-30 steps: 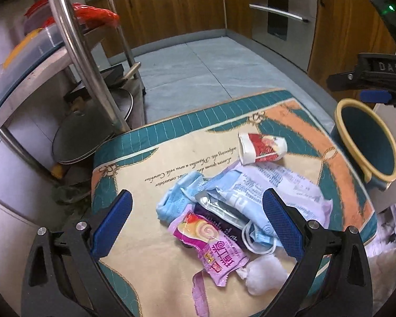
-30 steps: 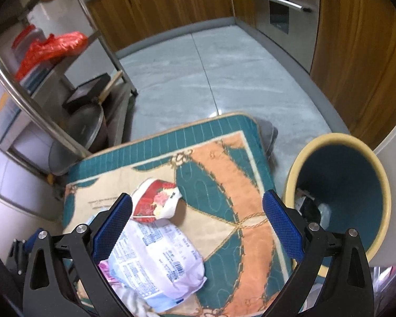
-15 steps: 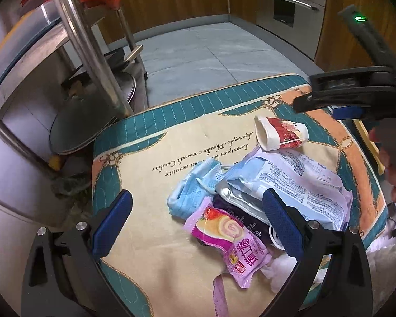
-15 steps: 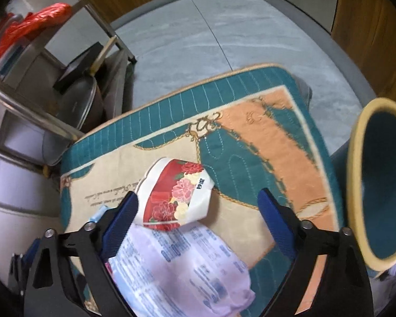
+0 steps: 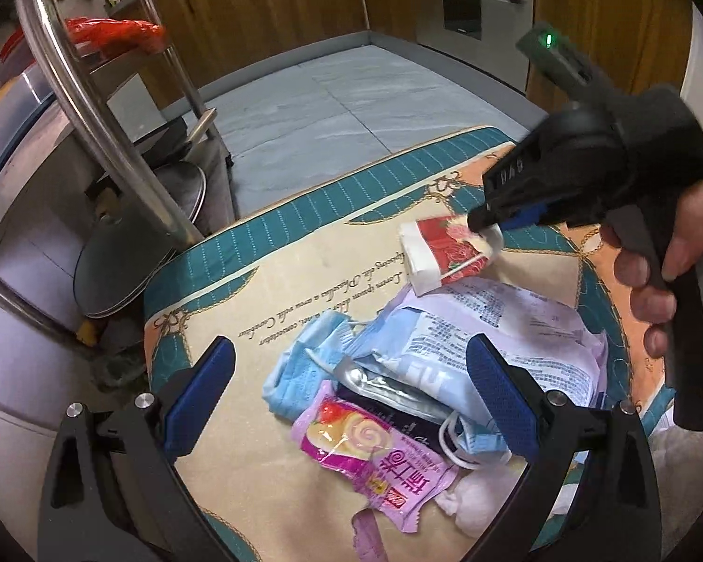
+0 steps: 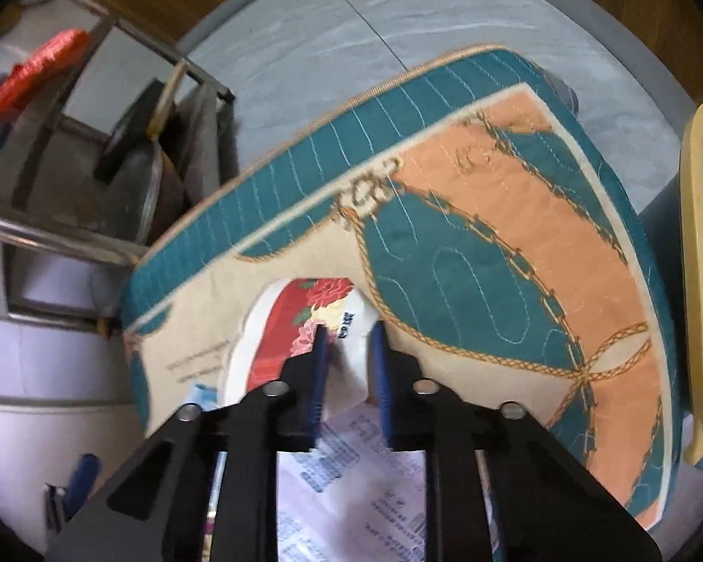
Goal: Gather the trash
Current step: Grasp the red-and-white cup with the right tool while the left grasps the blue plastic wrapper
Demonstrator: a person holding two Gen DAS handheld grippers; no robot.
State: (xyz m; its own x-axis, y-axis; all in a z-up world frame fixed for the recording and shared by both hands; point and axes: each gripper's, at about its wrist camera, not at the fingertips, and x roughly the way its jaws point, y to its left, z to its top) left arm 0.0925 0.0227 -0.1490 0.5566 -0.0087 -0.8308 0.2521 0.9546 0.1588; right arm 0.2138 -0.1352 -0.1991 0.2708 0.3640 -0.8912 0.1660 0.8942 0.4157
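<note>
Quilted teal-and-orange mat (image 5: pixel 304 253) carries the litter. On its side lies a crushed red floral paper cup (image 6: pixel 276 328), its rim between the right gripper (image 6: pixel 349 332) jaws, which are closing on it. Left gripper (image 5: pixel 351 393) hovers wide open over the wrapper pile (image 5: pixel 398 388).

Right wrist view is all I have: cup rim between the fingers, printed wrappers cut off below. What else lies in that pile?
Observer: A blue face mask lies on the pile's left side.
Operator: Anything on the near side?
Observer: A pink snack wrapper, with a white tissue ball to its right.
Operator: Where is the left gripper?
Observer: The left gripper hangs open above the pile, touching nothing.
</note>
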